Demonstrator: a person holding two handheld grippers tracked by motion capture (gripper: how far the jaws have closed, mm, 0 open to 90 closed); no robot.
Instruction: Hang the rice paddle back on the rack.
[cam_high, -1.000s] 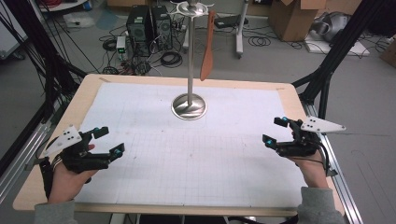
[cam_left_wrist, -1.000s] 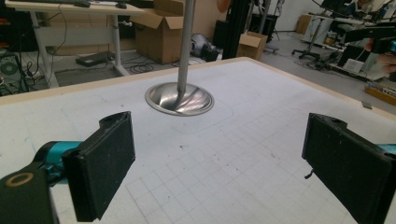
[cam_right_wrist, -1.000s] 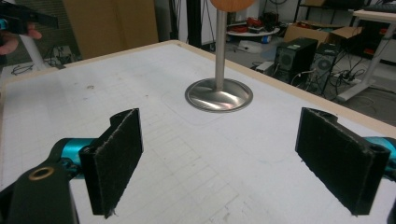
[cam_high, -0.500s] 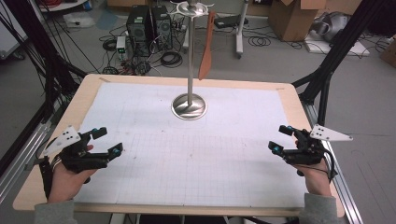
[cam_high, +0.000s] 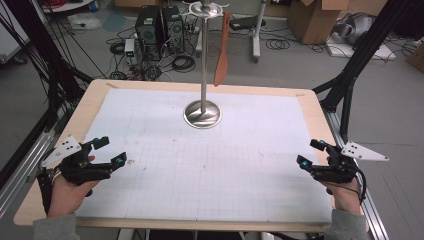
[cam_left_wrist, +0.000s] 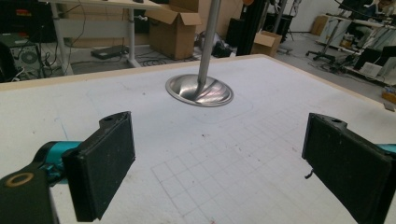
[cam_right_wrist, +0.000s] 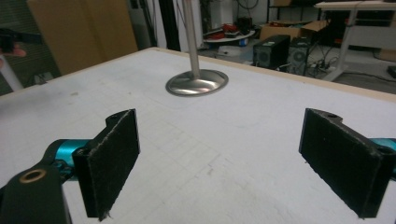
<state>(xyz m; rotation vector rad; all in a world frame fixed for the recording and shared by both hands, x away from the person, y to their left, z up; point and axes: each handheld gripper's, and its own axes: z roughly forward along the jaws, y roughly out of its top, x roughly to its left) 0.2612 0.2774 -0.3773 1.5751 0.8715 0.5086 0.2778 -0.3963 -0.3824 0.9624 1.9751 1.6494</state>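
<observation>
Trouble most likely at the spatula stand (cam_high: 204, 75), well ahead of both pairs of jaws and between their lines of reach, towards the far edge of the desk (cam_high: 90, 107). Left gripper (cam_high: 111, 150): jaws spread wide, pinching nothing, low over the gridded mat (cam_high: 240, 170). Right gripper (cam_high: 308, 152): likewise spread and empty, well apart from the left. Hanging from the top disc of the stand, on the side nearer the right jaws: a brown spatula (cam_high: 221, 50), apparently free to swing. Probably to be lifted off that disc.

Could knock the tall thin pole with an outstretched jaw and rock or topple the stand on its round base (cam_high: 202, 114). Could set the spatula swinging by touching its blade off-centre, then close on air. Could pull sideways rather than up and drag the whole stand across the mat. Cannot tell how the handle hangs from the disc, so hard to judge the lifting direction.
</observation>
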